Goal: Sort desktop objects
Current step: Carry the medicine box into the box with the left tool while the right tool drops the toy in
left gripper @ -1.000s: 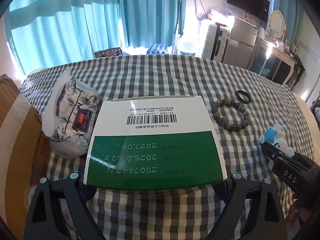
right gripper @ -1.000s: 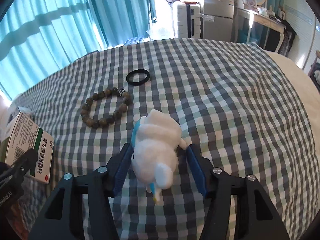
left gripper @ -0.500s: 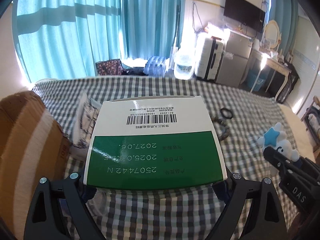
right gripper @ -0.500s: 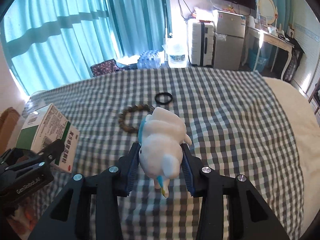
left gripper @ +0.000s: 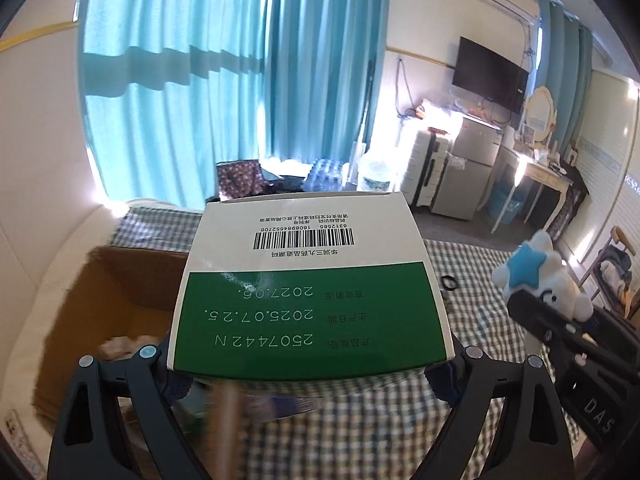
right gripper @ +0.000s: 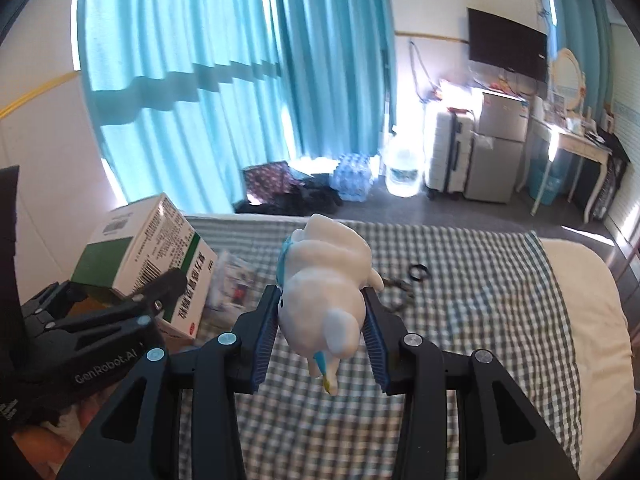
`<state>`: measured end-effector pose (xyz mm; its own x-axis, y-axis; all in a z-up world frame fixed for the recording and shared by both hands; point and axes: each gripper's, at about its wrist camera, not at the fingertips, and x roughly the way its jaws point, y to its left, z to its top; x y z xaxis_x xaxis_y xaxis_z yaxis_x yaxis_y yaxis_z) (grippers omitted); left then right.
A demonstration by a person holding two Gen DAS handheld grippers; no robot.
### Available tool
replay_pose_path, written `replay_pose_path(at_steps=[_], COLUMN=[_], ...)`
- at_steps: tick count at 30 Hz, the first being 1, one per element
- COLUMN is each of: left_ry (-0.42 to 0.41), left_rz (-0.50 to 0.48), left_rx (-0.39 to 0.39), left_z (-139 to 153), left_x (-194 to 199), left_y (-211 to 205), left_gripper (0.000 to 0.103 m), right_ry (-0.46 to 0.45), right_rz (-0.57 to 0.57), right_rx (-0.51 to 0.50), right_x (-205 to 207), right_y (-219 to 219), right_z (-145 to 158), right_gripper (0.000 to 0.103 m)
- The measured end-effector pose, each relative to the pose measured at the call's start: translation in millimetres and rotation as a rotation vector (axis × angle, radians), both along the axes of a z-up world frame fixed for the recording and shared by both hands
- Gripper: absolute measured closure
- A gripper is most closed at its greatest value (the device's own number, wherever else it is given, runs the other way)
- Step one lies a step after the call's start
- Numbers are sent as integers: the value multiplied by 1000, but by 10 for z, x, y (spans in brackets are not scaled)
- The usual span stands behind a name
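Note:
My left gripper (left gripper: 308, 364) is shut on a green and white medicine box (left gripper: 308, 284) and holds it high above the checked table (left gripper: 360, 420). The box also shows in the right wrist view (right gripper: 148, 256), with the left gripper (right gripper: 160, 300) around it. My right gripper (right gripper: 320, 332) is shut on a white plush toy (right gripper: 324, 296) with a blue collar, lifted off the table. In the left wrist view the toy (left gripper: 536, 280) shows a blue star and sits in the right gripper (left gripper: 532, 300). A black ring (right gripper: 419, 271) and a bead bracelet (right gripper: 396, 286) lie on the cloth.
An open cardboard box (left gripper: 104, 312) stands at the left, under and beside the medicine box. A patterned tissue pack (right gripper: 236, 284) lies on the checked cloth (right gripper: 480, 320) near it. A suitcase (right gripper: 444, 156), a small fridge and a desk stand beyond the table.
Both grippers have risen well above the table with their loads. The left one has swung left over the cardboard box; the right one has followed leftward with the toy.

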<state>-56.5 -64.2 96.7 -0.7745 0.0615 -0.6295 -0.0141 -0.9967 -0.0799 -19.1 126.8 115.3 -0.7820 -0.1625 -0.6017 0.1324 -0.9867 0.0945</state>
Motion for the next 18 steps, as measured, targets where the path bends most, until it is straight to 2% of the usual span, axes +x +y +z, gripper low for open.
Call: replay_pose_path(at_steps=[4,9,14,18], left_ry=[1,-27,-86,-107], left_rz=[79,141,175,155], left_rx=[-1,-15,23,43], left_z=[36,-208,-561,-770], left_x=[133,272,215,127], left_y=[-741,-1494,-1952,-2080], left_gripper=[10,10,10,10], right_ry=[24,-50,-102,-124], right_rz=[95,230,300,311], right_rx=[-26,-91,-27,-1], right_x=[12,-102,-235,-351], right_y=[-664,-1516,-2164,-2438], right_z=[155,-51,-414,-587], right_gripper=[63,63,63,62])
